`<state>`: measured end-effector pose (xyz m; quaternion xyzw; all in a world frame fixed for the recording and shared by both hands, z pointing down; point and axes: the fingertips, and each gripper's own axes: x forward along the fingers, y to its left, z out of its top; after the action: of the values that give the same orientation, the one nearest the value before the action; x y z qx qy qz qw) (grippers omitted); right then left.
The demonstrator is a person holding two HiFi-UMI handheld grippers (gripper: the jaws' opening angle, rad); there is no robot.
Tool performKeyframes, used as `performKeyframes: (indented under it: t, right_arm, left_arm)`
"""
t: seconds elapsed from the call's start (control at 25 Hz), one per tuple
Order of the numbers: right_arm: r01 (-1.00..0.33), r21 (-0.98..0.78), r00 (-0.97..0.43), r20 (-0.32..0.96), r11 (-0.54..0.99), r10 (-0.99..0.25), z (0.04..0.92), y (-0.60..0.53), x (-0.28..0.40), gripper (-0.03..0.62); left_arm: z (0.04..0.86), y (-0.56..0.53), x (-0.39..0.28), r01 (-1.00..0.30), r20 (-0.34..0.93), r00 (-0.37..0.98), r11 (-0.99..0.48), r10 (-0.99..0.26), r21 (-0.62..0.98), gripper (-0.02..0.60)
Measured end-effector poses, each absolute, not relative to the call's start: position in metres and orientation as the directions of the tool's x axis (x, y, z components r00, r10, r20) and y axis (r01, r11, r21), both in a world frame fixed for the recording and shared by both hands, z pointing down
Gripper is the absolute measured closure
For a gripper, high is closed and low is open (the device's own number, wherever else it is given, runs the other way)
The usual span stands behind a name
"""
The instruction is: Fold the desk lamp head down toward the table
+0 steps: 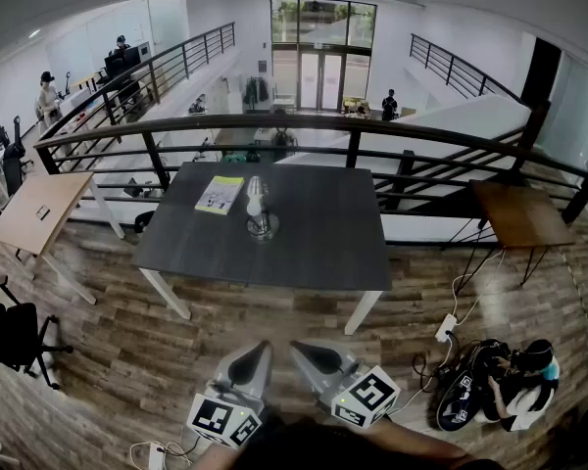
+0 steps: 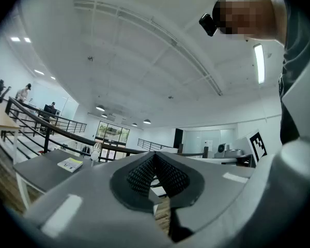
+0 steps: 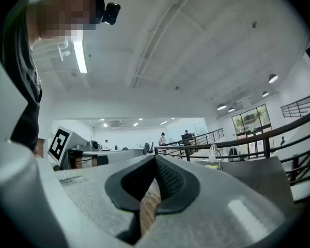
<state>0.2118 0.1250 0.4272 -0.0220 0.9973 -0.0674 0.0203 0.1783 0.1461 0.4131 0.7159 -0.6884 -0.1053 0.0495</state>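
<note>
The white desk lamp [image 1: 258, 207] stands upright on the dark table [image 1: 314, 243], its head raised; it shows small in the left gripper view [image 2: 95, 151] and in the right gripper view [image 3: 213, 151]. Both grippers are held side by side close to the person's body, well short of the table's near edge. My left gripper [image 1: 263, 348] [image 2: 155, 156] is shut with nothing between its pads. My right gripper [image 1: 299, 348] [image 3: 155, 159] is likewise shut and empty. Both point level toward the table.
A yellow-green booklet [image 1: 220, 194] lies on the table left of the lamp. A black railing [image 1: 304, 125] runs behind the table. Wooden tables stand at the left [image 1: 34, 211] and right [image 1: 517, 213]. An office chair [image 1: 15, 333] and floor cables with bags [image 1: 470, 380] flank the wooden floor.
</note>
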Motion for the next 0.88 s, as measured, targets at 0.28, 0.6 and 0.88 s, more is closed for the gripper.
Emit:
performKeyframes:
  t: [0.28, 0.6, 0.88]
  right_arm:
    - [-0.043, -0.144, -0.998, -0.038, 0.989, -0.049, 0.429, 0.123, 0.210, 0.592]
    - [-0.053, -0.153, -0.998, -0.035, 0.987, -0.059, 0.433, 0.117, 0.202, 0.592]
    - [-0.065, -0.176, -0.997, -0.023, 0.982, -0.071, 0.436, 0.108, 0.175, 0.592]
  left_arm:
    - [0.416, 0.143, 0.177, -0.975, -0.077, 0.033, -0.049, -0.997, 0.216, 0.580]
    - [0.416, 0.135, 0.165, -0.975, -0.086, 0.033, -0.051, -0.996, 0.216, 0.580]
    - [0.420, 0.127, 0.138, -0.971, -0.090, 0.044, -0.063, -0.995, 0.232, 0.580]
